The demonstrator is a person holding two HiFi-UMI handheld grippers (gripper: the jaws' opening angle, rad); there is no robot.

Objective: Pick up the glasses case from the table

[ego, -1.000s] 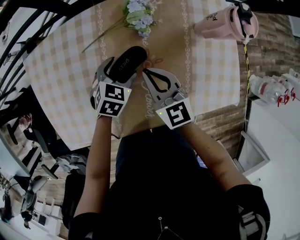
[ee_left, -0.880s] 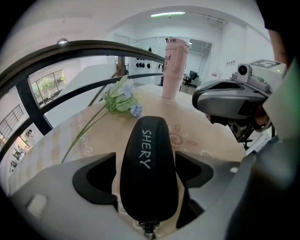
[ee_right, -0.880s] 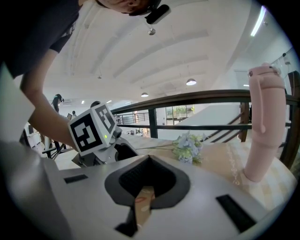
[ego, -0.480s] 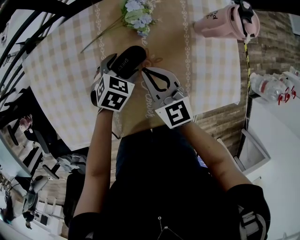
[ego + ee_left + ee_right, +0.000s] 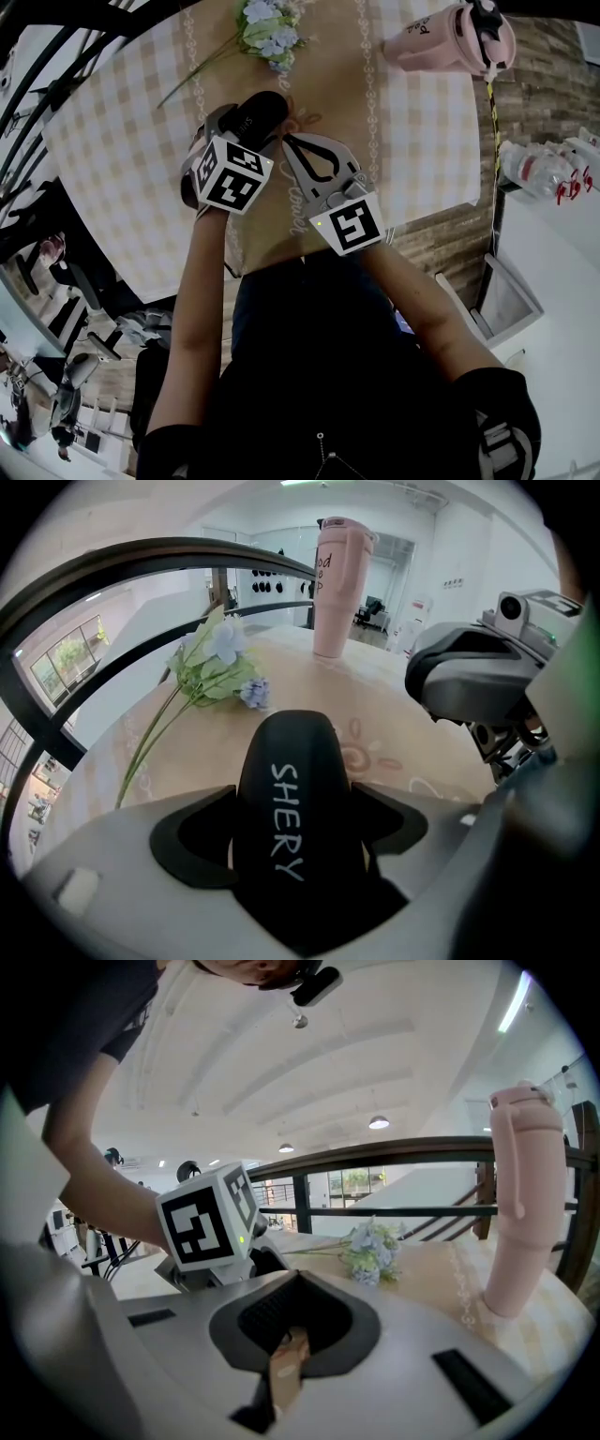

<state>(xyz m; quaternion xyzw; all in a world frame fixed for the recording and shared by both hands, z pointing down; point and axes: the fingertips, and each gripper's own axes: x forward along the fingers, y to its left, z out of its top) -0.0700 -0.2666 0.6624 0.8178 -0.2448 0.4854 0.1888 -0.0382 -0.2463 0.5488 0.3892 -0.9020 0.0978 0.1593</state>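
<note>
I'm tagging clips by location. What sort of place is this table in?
Probably an indoor mezzanine or landing in an office-like building: a dark railing curves beside the cloth-covered table, and ceiling lights hang in a large white hall beyond.

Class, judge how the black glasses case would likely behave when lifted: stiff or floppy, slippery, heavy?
The glasses case is probably stiff: its domed shell shows no dent between the left hand-held gripper's jaws. Its smooth, rounded sides may let it slip or twist. It looks small beside the pink tumbler, so it is likely light.
</note>
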